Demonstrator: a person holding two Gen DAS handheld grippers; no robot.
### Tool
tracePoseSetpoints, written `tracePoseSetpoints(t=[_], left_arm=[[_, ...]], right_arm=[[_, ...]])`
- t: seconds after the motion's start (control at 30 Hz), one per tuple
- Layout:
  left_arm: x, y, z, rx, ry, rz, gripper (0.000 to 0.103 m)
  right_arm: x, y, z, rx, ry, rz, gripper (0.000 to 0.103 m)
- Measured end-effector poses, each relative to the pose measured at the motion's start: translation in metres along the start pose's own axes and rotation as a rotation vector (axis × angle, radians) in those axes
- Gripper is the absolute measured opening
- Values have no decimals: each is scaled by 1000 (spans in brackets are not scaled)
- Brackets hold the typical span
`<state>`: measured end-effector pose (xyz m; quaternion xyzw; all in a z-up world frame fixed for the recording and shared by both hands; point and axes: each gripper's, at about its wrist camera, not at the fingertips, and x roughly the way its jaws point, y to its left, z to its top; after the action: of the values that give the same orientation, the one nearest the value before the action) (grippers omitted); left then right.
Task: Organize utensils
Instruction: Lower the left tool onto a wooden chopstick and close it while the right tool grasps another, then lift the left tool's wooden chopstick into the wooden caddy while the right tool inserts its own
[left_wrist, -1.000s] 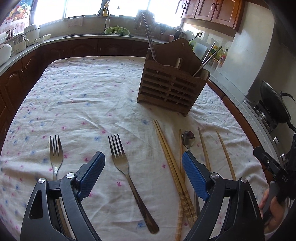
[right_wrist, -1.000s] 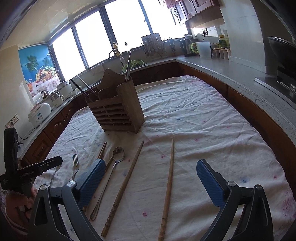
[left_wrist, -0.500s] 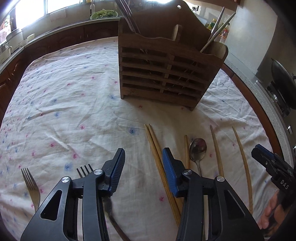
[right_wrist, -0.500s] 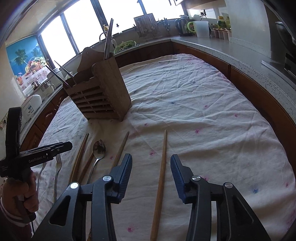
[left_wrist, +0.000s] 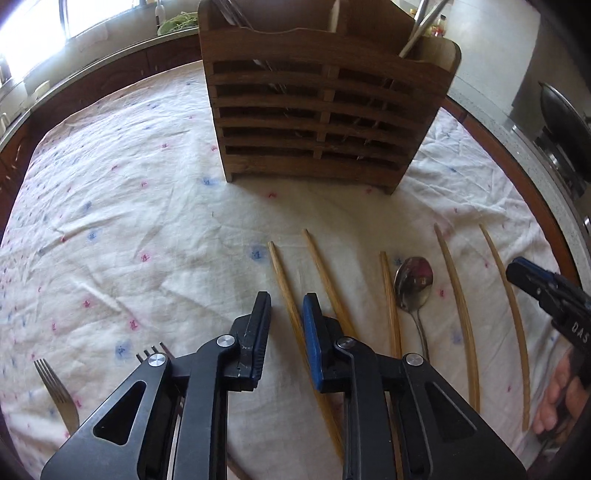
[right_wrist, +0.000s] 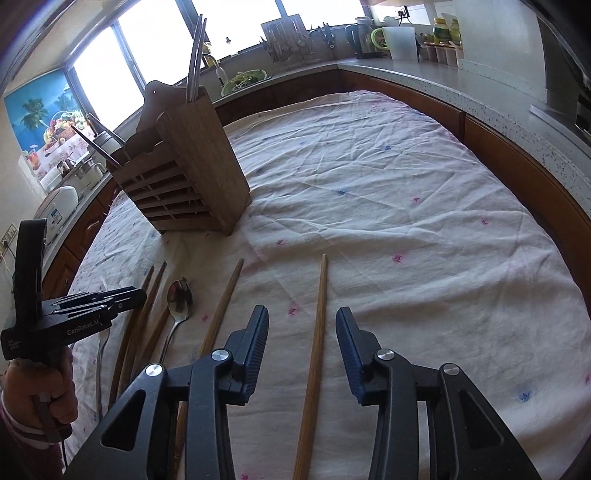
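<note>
A wooden utensil holder (left_wrist: 317, 122) (right_wrist: 184, 181) stands on the flowered tablecloth with metal handles sticking out of it. In front of it lie several wooden chopsticks, a metal spoon (left_wrist: 413, 284) (right_wrist: 179, 299) and two forks (left_wrist: 55, 387). My left gripper (left_wrist: 285, 310) hovers low over the leftmost chopstick (left_wrist: 280, 273). Its jaws are closing, with the stick in the narrow gap and the pads clear of it. My right gripper (right_wrist: 302, 325) straddles the rightmost chopstick (right_wrist: 321, 295). Its jaws are closing too, and do not touch the stick.
The second fork's tines (left_wrist: 153, 350) peek out behind my left gripper's frame. The cloth (right_wrist: 406, 221) stretches wide to the right. A counter rings the table, with a pan on the stove (left_wrist: 561, 122), a kettle (right_wrist: 364, 40) and a rice cooker (right_wrist: 59, 206).
Both grippers came forward and down toward the chopsticks, and their jaws narrowed from wide apart. The left one shifted right, from over a fork to over a chopstick.
</note>
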<state>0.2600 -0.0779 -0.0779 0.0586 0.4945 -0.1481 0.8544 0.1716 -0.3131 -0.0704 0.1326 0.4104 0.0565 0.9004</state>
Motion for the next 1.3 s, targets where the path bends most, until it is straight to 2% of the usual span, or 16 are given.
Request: tracePoseSetpoints(t=[0.13,0.23,0.4,0.43,0.47,0.53,0.63,0.83,0.97,1.3], left_arm=[[-2,5,1,-21,12,-25,17],[3,7,9,-35,9,-25,17],[7,-1,16,-6,-2,-8,16],[6,-4,16,9,-9,1,15],[6,-8,15,28,-17,12,9],[10,-11,17,44,-25,14,6],[5,-7,15,28,-24,-17,4],[-43,3,3,3,-112,-67,4],[-85,9,-5,-26,-186,-124,4],[-171,19,-22,-52,-356,-169,4]], right_arm=[[10,0,4,-18,16,-25,33],[20,1,10,-44,30,-54,26],[35,5,21,-94,32,-99,24],[38,8,23,-108,33,-112,22],[39,11,24,-124,36,-126,15],[41,13,24,-144,40,-131,6],[37,10,23,-120,43,-95,5],[0,18,22,-82,-7,-5,5],[-35,35,28,-107,-78,27,5],[-112,69,40,-148,-228,101,5]])
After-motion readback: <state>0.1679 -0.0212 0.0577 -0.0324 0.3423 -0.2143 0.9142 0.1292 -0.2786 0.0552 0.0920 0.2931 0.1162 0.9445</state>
